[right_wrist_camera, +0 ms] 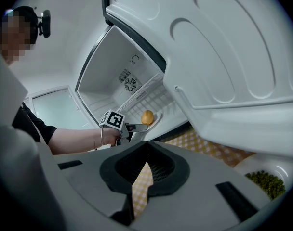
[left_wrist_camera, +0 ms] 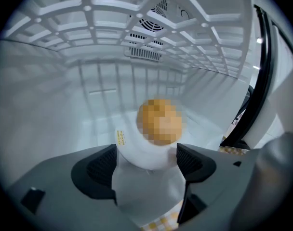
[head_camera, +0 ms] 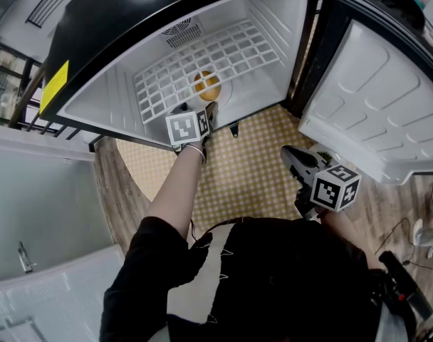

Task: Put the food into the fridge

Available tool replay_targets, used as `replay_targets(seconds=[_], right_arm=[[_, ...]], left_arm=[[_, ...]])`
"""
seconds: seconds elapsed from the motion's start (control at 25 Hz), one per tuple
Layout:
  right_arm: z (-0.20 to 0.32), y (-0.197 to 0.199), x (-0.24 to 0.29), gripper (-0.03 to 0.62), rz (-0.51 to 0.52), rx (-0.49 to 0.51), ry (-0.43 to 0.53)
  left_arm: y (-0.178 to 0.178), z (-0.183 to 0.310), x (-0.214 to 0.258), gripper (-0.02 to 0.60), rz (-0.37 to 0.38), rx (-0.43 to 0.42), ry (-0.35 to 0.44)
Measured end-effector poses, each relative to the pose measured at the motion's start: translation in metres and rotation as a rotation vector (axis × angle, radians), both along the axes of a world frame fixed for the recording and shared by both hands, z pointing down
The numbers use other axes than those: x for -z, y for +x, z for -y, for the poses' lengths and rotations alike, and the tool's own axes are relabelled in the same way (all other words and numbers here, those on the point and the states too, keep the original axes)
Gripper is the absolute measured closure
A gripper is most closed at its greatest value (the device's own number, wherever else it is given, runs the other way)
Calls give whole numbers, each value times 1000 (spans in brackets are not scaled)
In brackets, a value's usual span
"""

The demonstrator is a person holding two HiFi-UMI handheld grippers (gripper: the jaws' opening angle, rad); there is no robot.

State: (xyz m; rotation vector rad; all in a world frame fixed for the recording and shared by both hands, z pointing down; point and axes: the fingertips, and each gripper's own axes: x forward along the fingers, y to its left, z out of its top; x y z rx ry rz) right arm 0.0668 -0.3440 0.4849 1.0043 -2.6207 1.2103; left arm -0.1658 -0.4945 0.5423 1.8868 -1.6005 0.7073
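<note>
A round golden-orange food item [head_camera: 207, 85] lies on a white plate [left_wrist_camera: 137, 153] on the floor of the open fridge's compartment, under the white wire shelf [head_camera: 195, 59]. My left gripper [left_wrist_camera: 146, 161] reaches into the fridge and stands open, its pads on either side of the plate's near rim and not pressing on it. The right gripper view shows that left gripper [right_wrist_camera: 137, 126] with the food [right_wrist_camera: 147, 117] just beyond it. My right gripper [right_wrist_camera: 146, 158] is shut on nothing and hangs outside the fridge, over the checkered floor [head_camera: 252, 177].
The fridge door [head_camera: 373, 98] stands open at the right, close to my right gripper [head_camera: 291, 155]. A white bowl of small green food [right_wrist_camera: 266, 183] sits low at the right. A fan grille [left_wrist_camera: 151, 25] marks the compartment's back wall.
</note>
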Motion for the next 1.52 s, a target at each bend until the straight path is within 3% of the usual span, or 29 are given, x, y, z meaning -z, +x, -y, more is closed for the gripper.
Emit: replay_targets(seconds=[0.24, 0.44, 0.6, 0.64, 0.72, 0.92, 1.08, 1.52], right_arm=[[0, -1, 1, 579, -2, 3, 3], [-2, -5, 6, 579, -9, 16, 15], [-6, -8, 13, 579, -16, 32, 31], [-6, -9, 15, 579, -17, 39, 37], [-9, -11, 20, 579, -18, 53, 50], [-12, -18, 38, 579, -13, 103, 90], [-11, -29, 50, 579, -10, 167, 127], [-46, -55, 69, 579, 35, 316, 168]], left_arm=[[14, -5, 9, 202, -22, -97, 27], [24, -13, 26, 206, -50, -151, 116], [27, -23, 37, 221, -17, -192, 168], [30, -27, 39, 268, -22, -209, 173], [38, -40, 44, 465, -46, -257, 177], [49, -77, 53, 488, -7, -300, 195], [60, -108, 65, 528, -80, -260, 234], [116, -205, 128, 568, -299, -249, 393]])
